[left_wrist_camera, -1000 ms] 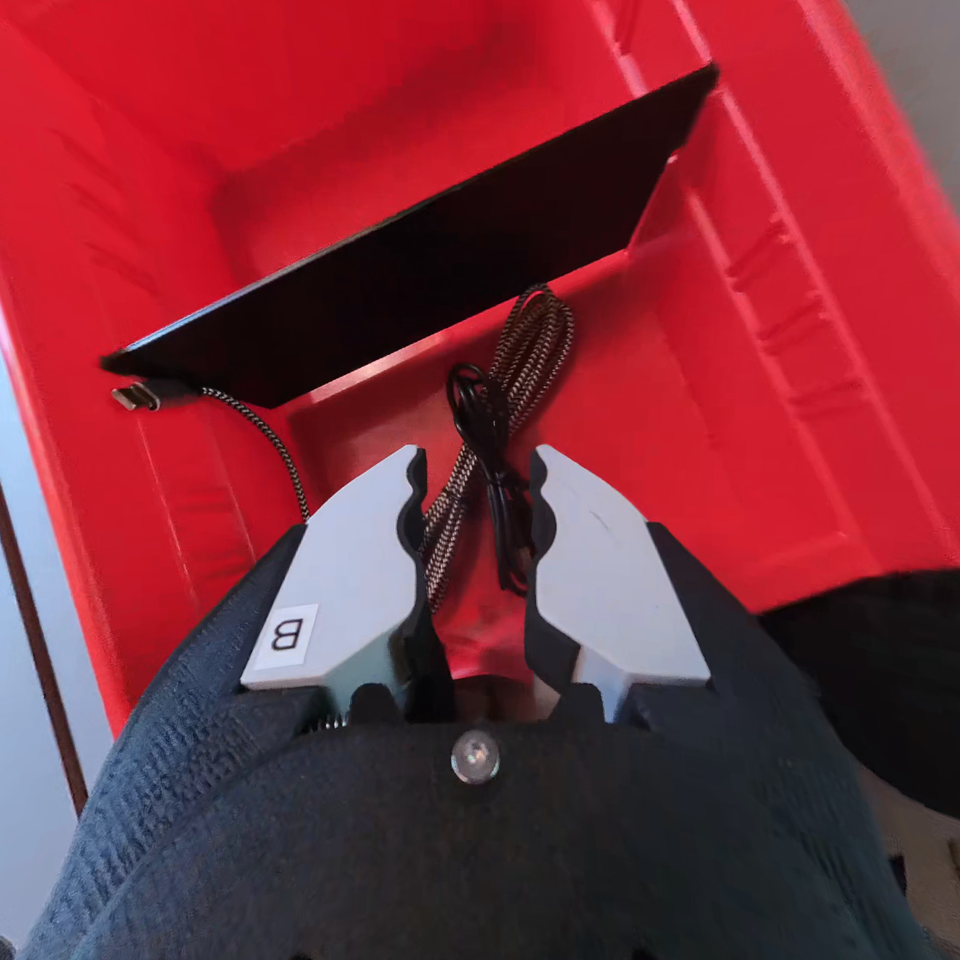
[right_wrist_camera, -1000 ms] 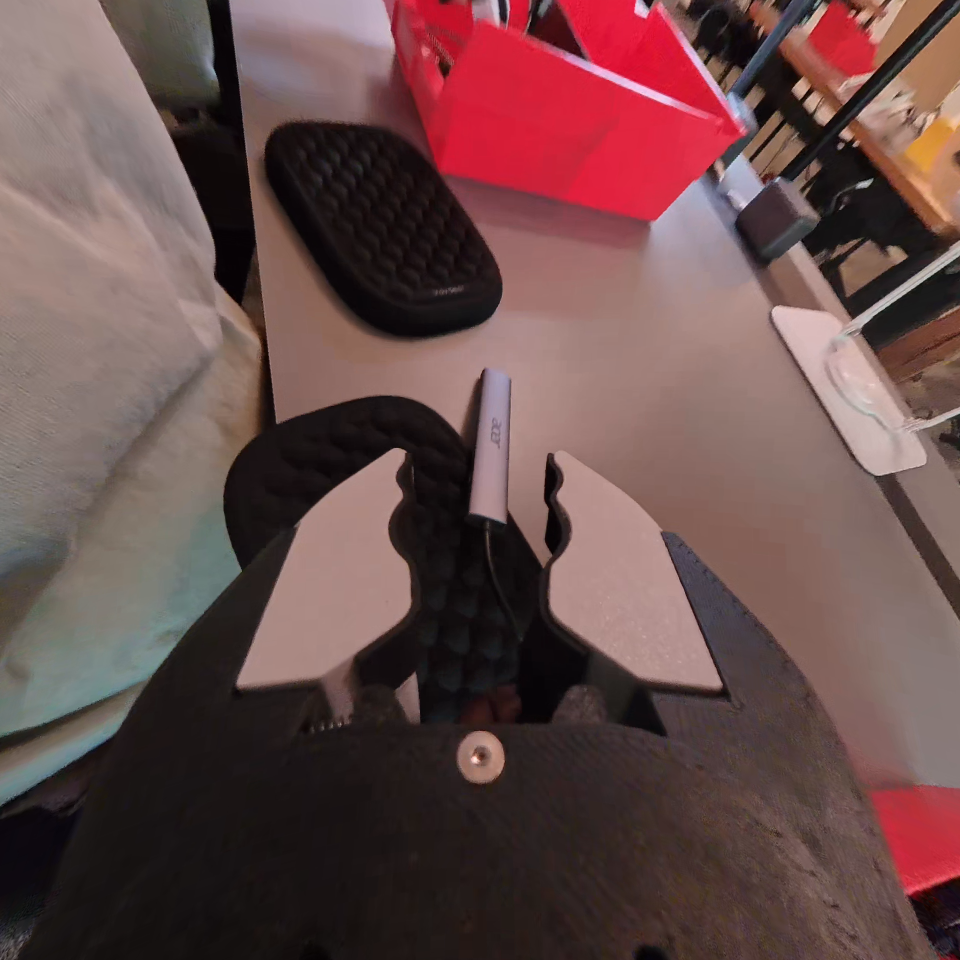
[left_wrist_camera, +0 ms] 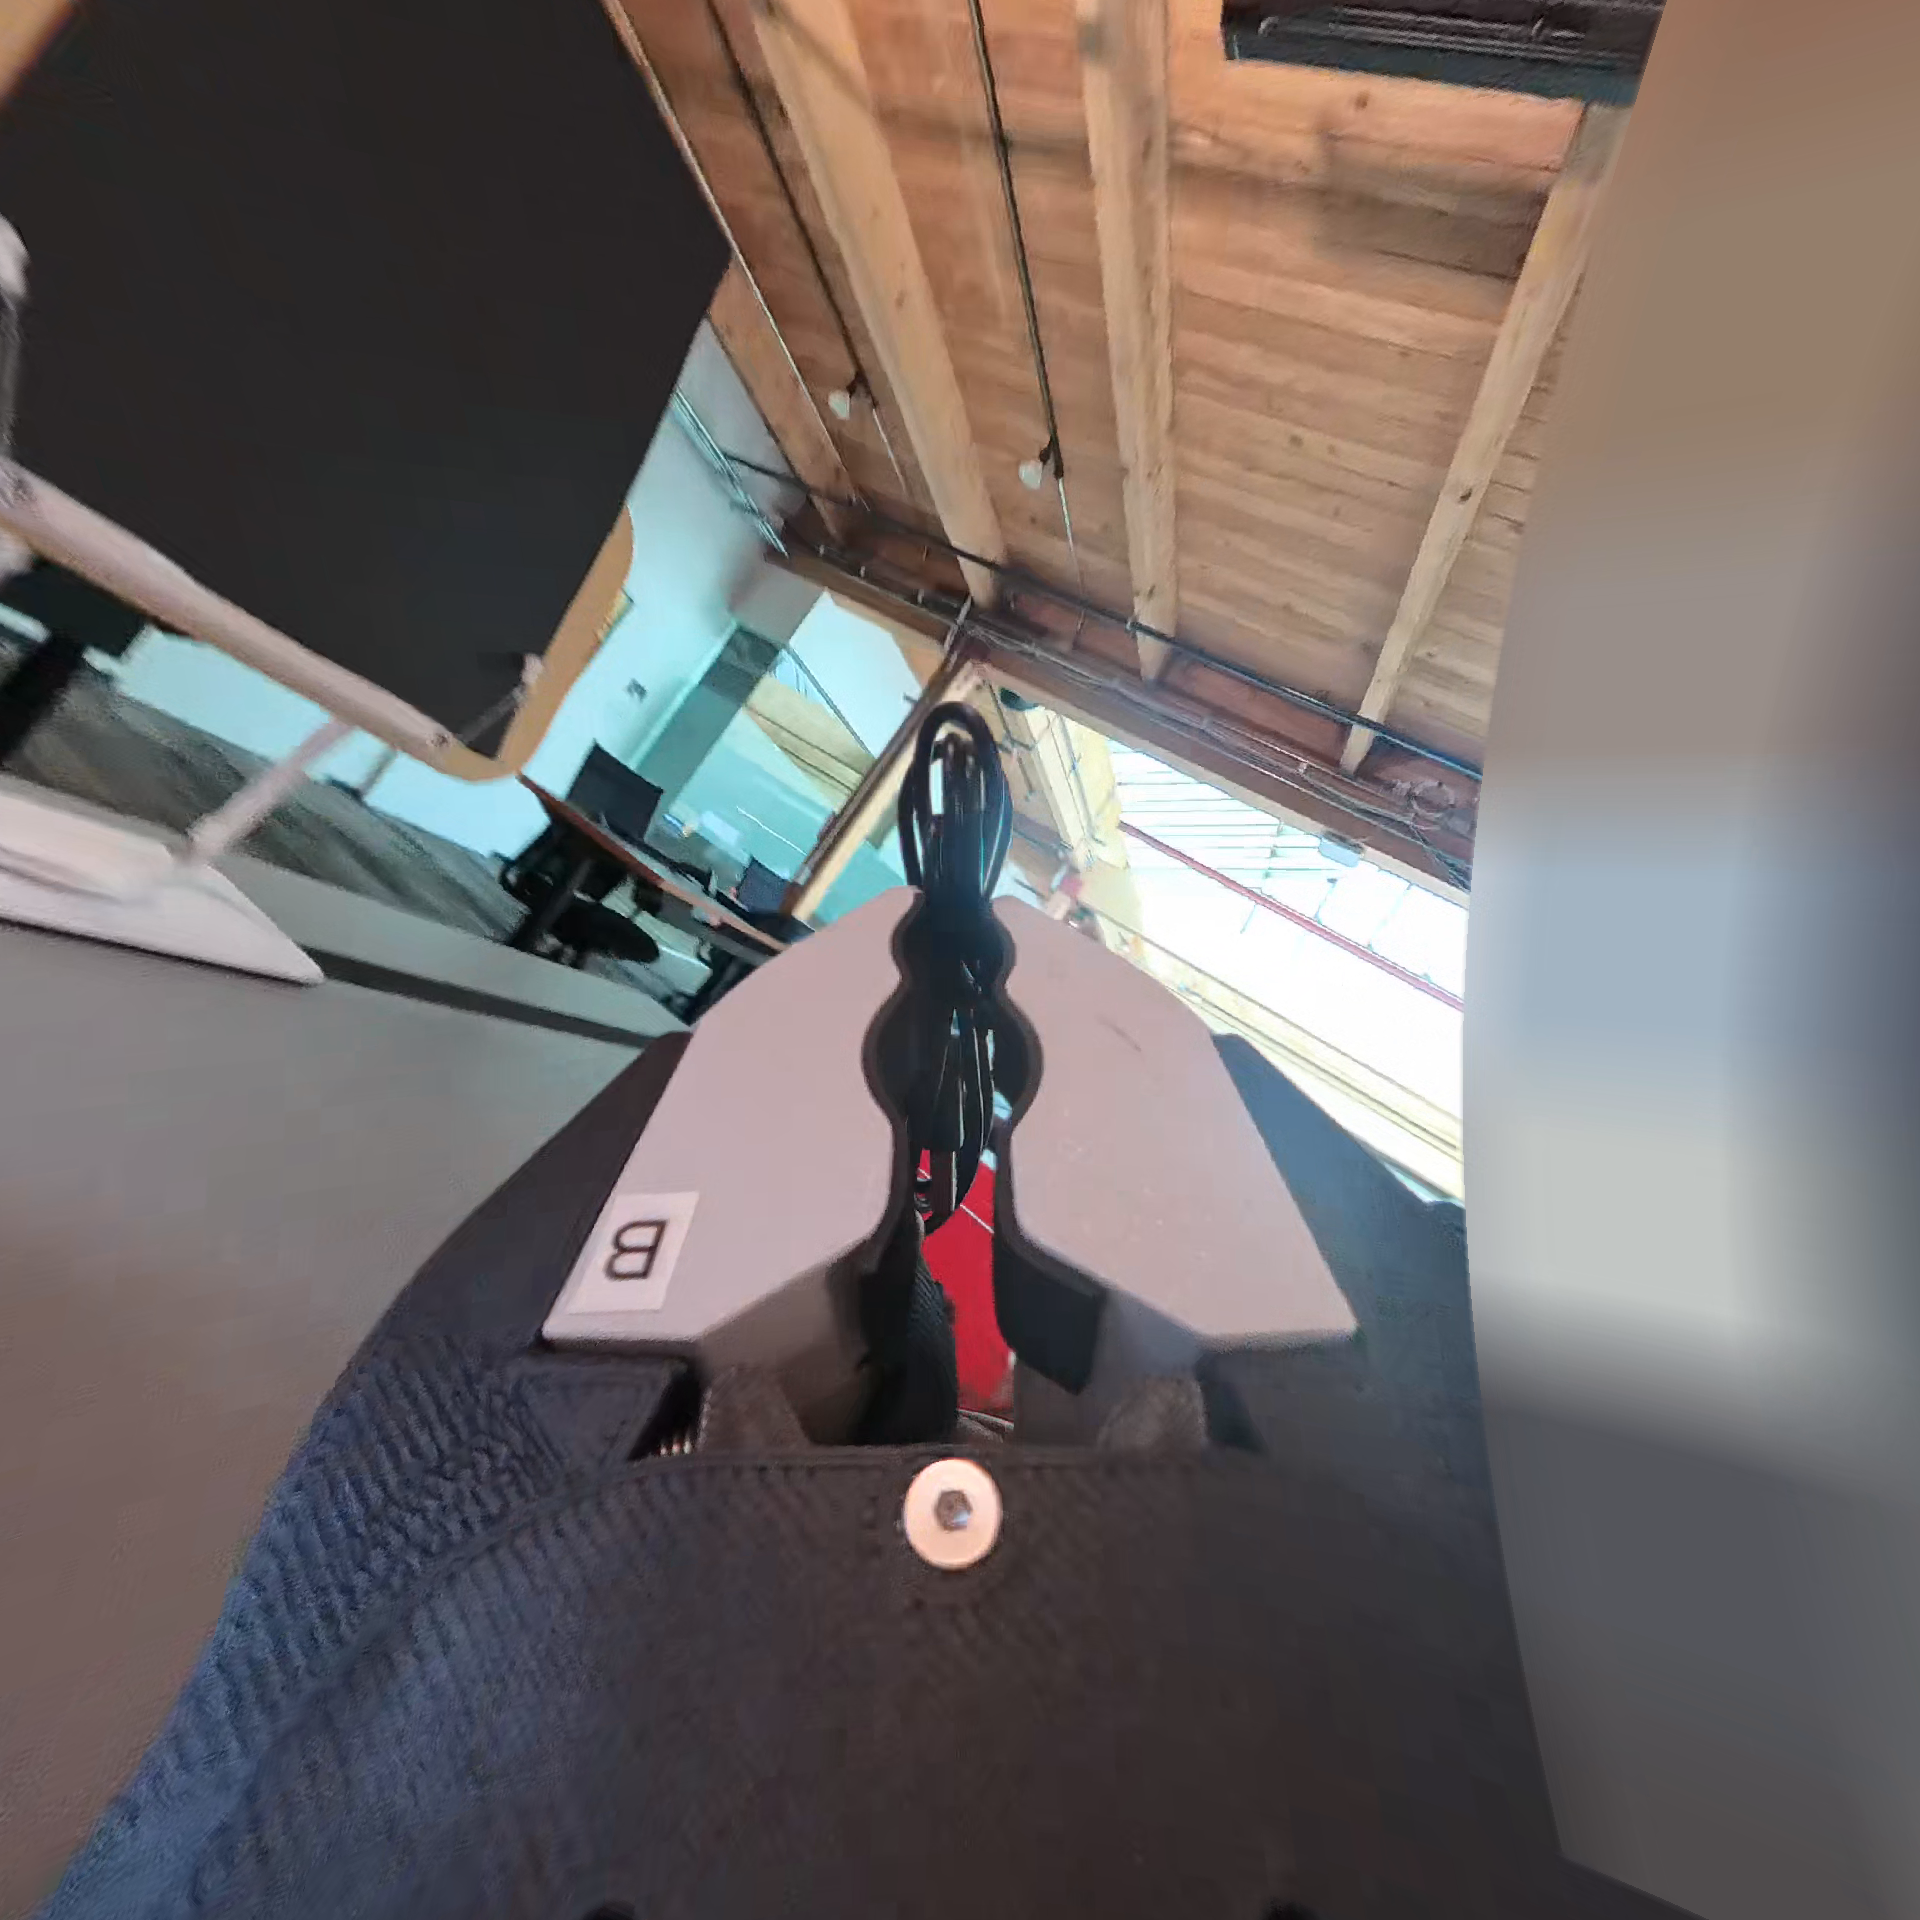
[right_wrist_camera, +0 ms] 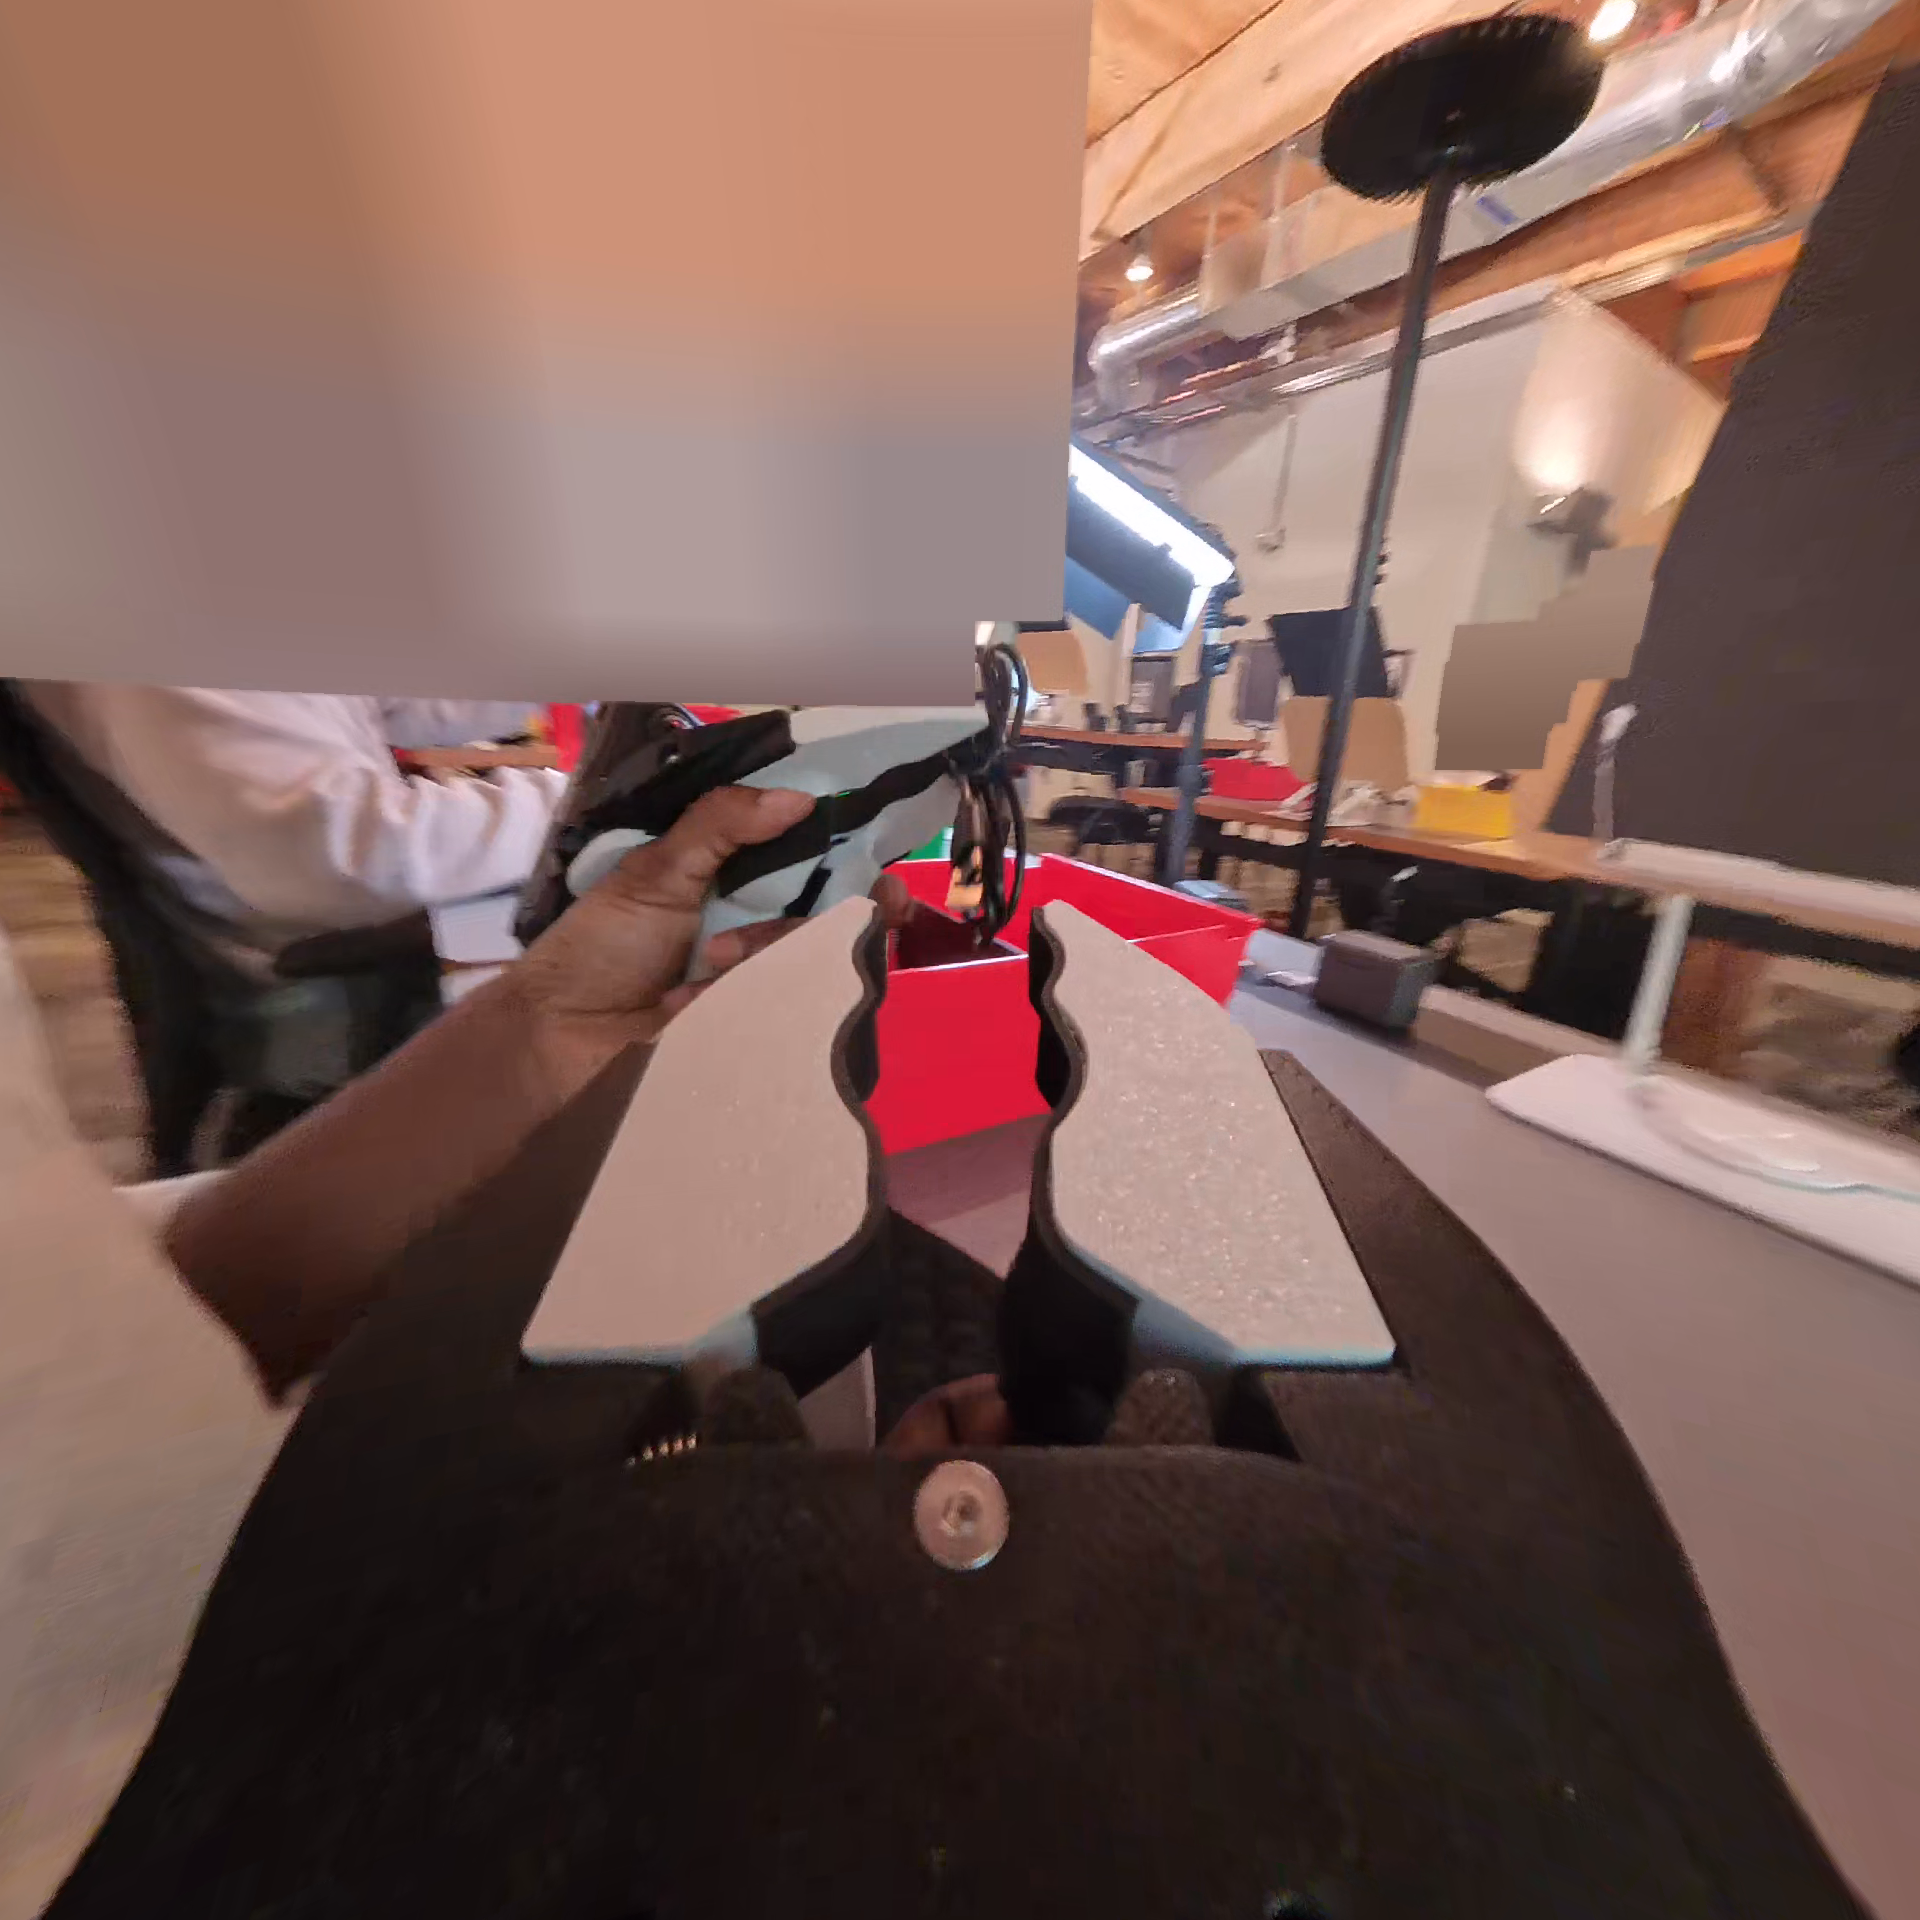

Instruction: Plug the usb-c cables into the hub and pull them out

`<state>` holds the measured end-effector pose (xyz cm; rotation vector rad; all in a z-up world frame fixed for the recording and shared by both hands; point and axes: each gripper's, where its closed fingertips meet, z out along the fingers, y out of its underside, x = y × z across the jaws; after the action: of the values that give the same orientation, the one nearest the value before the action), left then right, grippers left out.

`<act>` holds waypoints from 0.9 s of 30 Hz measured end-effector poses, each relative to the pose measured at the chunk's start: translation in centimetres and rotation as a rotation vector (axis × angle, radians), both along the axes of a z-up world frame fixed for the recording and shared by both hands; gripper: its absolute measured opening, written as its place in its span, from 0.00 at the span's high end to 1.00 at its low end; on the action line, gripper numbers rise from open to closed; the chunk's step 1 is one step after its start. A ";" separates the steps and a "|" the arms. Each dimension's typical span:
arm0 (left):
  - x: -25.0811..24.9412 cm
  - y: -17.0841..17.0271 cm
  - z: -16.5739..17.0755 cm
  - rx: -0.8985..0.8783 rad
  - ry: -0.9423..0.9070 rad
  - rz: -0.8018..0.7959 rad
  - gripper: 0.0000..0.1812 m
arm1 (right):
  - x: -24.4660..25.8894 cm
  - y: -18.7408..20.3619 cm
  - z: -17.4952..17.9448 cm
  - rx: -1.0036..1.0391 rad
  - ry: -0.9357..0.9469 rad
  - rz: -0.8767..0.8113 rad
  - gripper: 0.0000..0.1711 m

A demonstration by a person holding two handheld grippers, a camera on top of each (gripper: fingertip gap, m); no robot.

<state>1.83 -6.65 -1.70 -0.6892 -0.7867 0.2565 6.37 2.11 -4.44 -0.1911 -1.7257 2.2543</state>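
Since the earlier frame, both grippers have risen from their low positions: the left gripper (left_wrist_camera: 951,925) has left the inside of the red bin (right_wrist_camera: 961,1029) carrying a cable, and the right gripper (right_wrist_camera: 956,925) no longer looks down at the hub on the desk but points level across the room.

Left wrist view: the left gripper is tilted upward toward a wooden ceiling (left_wrist_camera: 1195,312). Its jaws are clenched on a bundled black cable (left_wrist_camera: 956,821), whose looped end stands out beyond the fingertips while the rest runs back between the pads. A sliver of red shows low in the gap between the fingers. The grey desk (left_wrist_camera: 208,1143) lies to the left.

Right wrist view: the right gripper is released, its jaws apart with nothing between them. Beyond its tips the left gripper (right_wrist_camera: 966,743), held in the person's hand (right_wrist_camera: 665,904), is seen from the side with the black cable (right_wrist_camera: 992,821) dangling from its tips, directly above the red bin. The bin stands on the grey desk (right_wrist_camera: 1558,1299). A white lamp base (right_wrist_camera: 1704,1132) rests on the desk to the right, and a small dark grey box (right_wrist_camera: 1371,977) sits beyond the bin. The hub is not visible in either view.
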 end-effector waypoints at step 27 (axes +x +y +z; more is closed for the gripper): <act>-0.4 5.9 -2.4 -0.191 -0.063 -0.184 0.82 | -2.8 0.2 -1.6 0.240 0.358 -0.303 0.95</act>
<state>1.41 -0.75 -4.15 -0.9484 -0.7590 0.1441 3.52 2.34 -6.01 0.0050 -1.6293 1.7288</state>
